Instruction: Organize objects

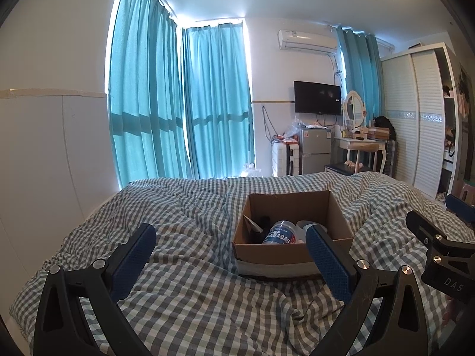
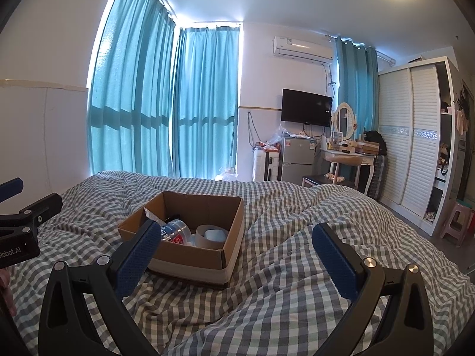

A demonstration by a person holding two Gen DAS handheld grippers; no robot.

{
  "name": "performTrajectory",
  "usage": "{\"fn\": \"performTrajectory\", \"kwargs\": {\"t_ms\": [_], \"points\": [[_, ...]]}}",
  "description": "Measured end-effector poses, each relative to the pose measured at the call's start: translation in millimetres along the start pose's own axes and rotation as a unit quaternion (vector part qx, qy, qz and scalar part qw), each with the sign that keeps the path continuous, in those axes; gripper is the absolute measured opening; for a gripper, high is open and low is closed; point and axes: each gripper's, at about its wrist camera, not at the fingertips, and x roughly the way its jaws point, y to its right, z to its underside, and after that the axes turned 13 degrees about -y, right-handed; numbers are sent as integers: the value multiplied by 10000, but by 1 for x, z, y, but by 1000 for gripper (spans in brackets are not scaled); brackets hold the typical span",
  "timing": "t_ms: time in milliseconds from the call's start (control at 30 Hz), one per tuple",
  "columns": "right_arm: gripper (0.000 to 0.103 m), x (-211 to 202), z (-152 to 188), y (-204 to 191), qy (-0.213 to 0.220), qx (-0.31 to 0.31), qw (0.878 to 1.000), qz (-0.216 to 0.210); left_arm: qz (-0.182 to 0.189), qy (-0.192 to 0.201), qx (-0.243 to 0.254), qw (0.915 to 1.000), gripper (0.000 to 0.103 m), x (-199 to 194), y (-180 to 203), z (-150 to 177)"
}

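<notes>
An open cardboard box (image 1: 289, 204) (image 2: 202, 204) rests on the checked bedcover. Inside lie a clear jar with a blue label (image 1: 280, 234) (image 2: 175, 231), a roll of brown tape (image 2: 212, 234), a pale blue object and something dark at the box's left. My left gripper (image 1: 230, 234) hovers open in front of the box, its right finger overlapping the box's front wall. My right gripper (image 2: 237, 234) is open too, just right of the box, nothing between its fingers. Each gripper shows at the edge of the other's view (image 1: 439, 246) (image 2: 20, 216).
The grey-and-white checked bedcover (image 1: 193, 281) (image 2: 282, 281) is rumpled all round the box. Beyond the bed stand teal curtains (image 1: 178, 103), a small fridge (image 2: 297, 160), a dressing table with mirror (image 2: 347, 148), a white wardrobe (image 2: 415, 148) and a pink stool (image 2: 457, 222).
</notes>
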Motion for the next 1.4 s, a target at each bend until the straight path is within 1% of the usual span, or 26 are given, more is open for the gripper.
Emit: {"fn": "performTrajectory", "kwargs": {"t_ms": [300,1167,1400], "points": [[102,1,1,0,-51,51,10000,-9,18,-54,-70,10000,103,1,-4,1],[102,1,1,-2,-117,45,9999,-79,-39,-100,-14,9999,103,3,-6,-1],[102,2,2,-3,-125,43,9999,-87,2,-101,-8,9999,103,4,-7,0]]}}
